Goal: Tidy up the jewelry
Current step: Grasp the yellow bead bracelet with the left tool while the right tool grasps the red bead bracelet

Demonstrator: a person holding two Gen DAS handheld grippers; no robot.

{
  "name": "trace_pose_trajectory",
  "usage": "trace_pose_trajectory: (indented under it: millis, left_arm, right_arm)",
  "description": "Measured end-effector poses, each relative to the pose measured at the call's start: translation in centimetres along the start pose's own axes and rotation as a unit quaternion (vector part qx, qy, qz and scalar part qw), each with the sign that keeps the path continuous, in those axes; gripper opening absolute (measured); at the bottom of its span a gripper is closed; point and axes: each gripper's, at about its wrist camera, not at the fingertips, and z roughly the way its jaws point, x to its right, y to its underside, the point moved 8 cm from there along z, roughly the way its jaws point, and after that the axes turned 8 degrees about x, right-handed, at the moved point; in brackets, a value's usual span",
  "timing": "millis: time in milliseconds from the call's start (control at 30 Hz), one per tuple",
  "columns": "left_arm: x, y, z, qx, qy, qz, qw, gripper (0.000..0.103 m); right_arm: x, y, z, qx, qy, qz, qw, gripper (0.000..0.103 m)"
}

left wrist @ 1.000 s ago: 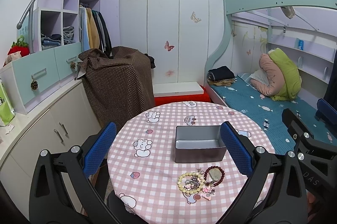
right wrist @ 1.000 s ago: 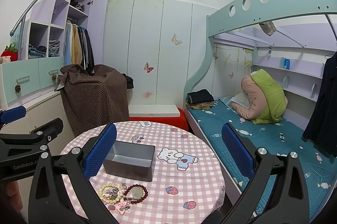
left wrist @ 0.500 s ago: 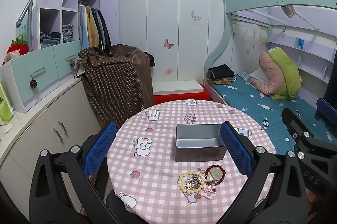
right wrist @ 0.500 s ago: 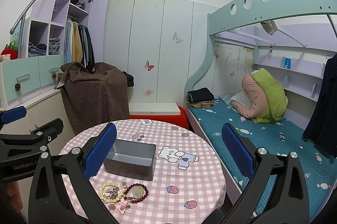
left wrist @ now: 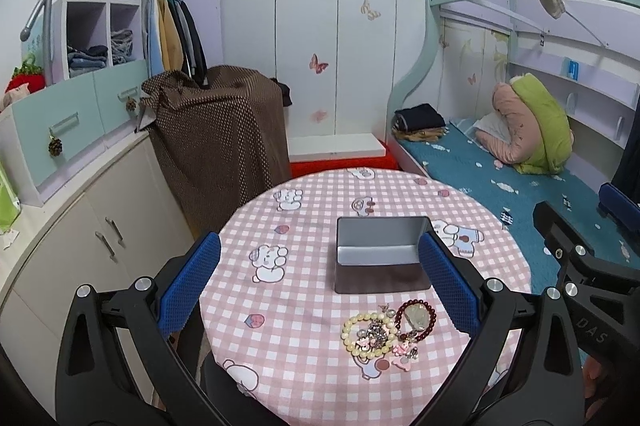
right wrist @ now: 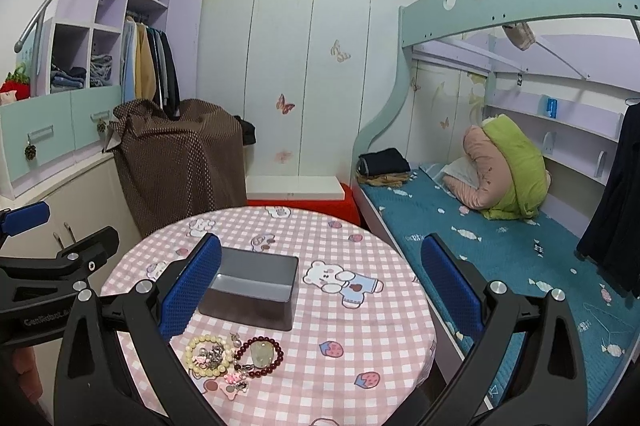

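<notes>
A pile of jewelry lies near the front of the round table: a cream bead bracelet (left wrist: pixel 367 336) (right wrist: pixel 208 352), a dark red bead bracelet (left wrist: pixel 416 314) (right wrist: pixel 259 351) with a pale stone in it, and small pink and silver charms (left wrist: pixel 404 350) (right wrist: pixel 236 380). Just behind stands an open grey metal box (left wrist: pixel 380 254) (right wrist: pixel 252 286), empty. My left gripper (left wrist: pixel 318 284) hovers open above the table, with box and pile between its blue pads. My right gripper (right wrist: pixel 320 284) is open too, with the box by its left pad.
The table (left wrist: pixel 304 306) wears a pink checked cloth with cartoon prints. A brown-draped object (left wrist: pixel 216 133) and white cabinets (left wrist: pixel 92 246) stand to the left. A bunk bed (left wrist: pixel 500 181) with teal bedding runs along the right. A white platform (left wrist: pixel 334 147) sits behind.
Both views have edged slightly nearer the table and shifted a little. The jewelry and box have not moved, and both grippers stay open.
</notes>
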Motion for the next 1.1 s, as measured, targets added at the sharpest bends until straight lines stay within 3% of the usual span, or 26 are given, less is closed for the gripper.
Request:
trace_pose_trajectory:
  millis: [500,800,1100]
  left_arm:
    - [-0.7,6.0,7.1,-0.114,0.025,0.004,0.9931,0.098]
    - [-1.2,11.5,11.6,-0.187,0.031,0.015,0.9817,0.098]
    - [-1.3,15.3,14.3,-0.243,0.045,0.027,0.9685,0.098]
  right_arm:
    - [0.4,7.0,6.2,-0.13,0.02,-0.007,0.991,0.096]
    - [0.8,13.1,9.6,-0.222,0.027,-0.011,0.975,0.096]
    - [0.5,16.7,11.6,-0.27,0.024,-0.015,0.962,0.096]
